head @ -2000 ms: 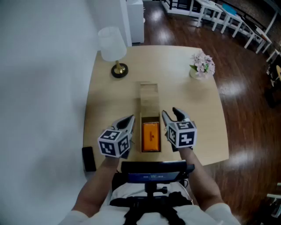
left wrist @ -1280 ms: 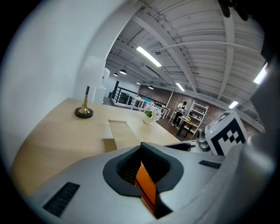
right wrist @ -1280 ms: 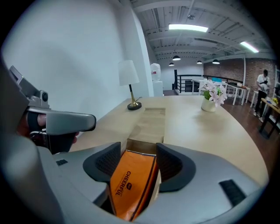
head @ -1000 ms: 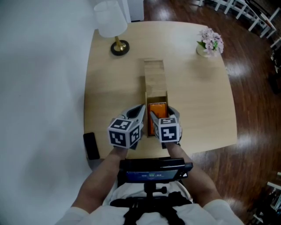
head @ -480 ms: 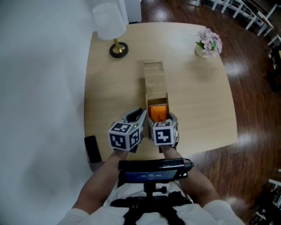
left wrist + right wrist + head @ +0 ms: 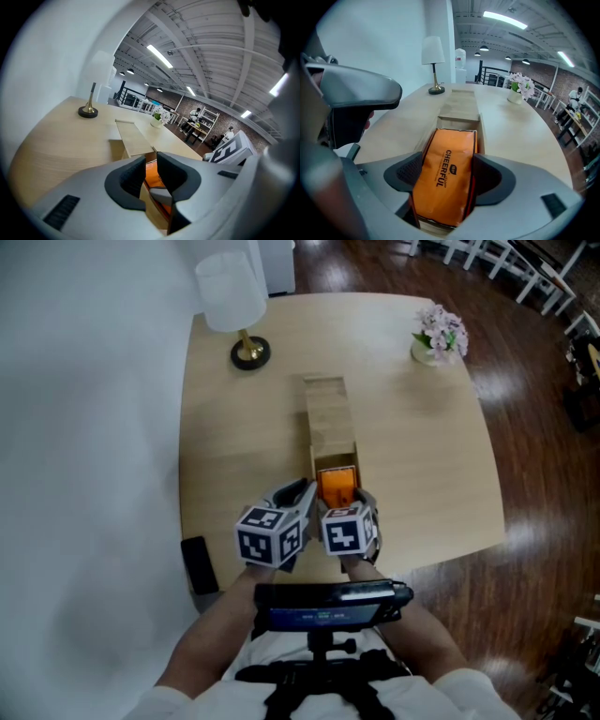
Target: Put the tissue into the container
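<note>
One glossy orange tissue pack (image 6: 449,176) in oblong, seemingly wooden container (image 6: 328,418).

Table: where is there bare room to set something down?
Bare table: left side between lamp and container, and the wider right side from container to flowers. Crowded: the centre strip holding container and tissue pack.

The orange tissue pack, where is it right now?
In the right gripper view, the orange tissue pack sits in the open near end of the wooden box, between the right gripper's jaws, which have just been closing on it.
</note>
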`<state>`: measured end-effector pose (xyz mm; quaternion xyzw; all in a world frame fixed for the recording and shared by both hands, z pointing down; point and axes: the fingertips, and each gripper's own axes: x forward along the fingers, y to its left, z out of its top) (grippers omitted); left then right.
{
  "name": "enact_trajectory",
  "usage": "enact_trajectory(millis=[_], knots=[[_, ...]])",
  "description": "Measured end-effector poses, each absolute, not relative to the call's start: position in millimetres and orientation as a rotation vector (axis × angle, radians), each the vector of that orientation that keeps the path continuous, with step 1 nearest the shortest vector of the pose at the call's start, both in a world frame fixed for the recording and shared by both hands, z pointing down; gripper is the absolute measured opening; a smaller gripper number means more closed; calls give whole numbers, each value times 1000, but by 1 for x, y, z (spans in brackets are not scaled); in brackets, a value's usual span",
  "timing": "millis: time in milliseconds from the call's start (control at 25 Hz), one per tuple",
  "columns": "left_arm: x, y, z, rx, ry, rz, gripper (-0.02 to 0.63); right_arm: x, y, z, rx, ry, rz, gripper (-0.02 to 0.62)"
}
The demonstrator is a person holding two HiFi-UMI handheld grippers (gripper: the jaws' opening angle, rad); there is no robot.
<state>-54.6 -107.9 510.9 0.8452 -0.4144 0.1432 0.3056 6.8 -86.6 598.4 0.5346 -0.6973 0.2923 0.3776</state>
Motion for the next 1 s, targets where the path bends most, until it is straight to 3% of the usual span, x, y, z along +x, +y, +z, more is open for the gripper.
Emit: enact_trajectory(millis=[120,280,640,1000], knots=[[-55,-104,512,2237,-1087,382,74,8,-88,600,1352,-1775,724,331],[-59,-100,514,2226,-1078,382,74,9,-88,596,1360,-1792,731,226],[-57,-100,514,2224,-1054,361,74,13,-93,578,1411,-1867,788,64],[-54,-99,514,2215,-1043,349,74,18,-99,570,1424,-1925,816,21]])
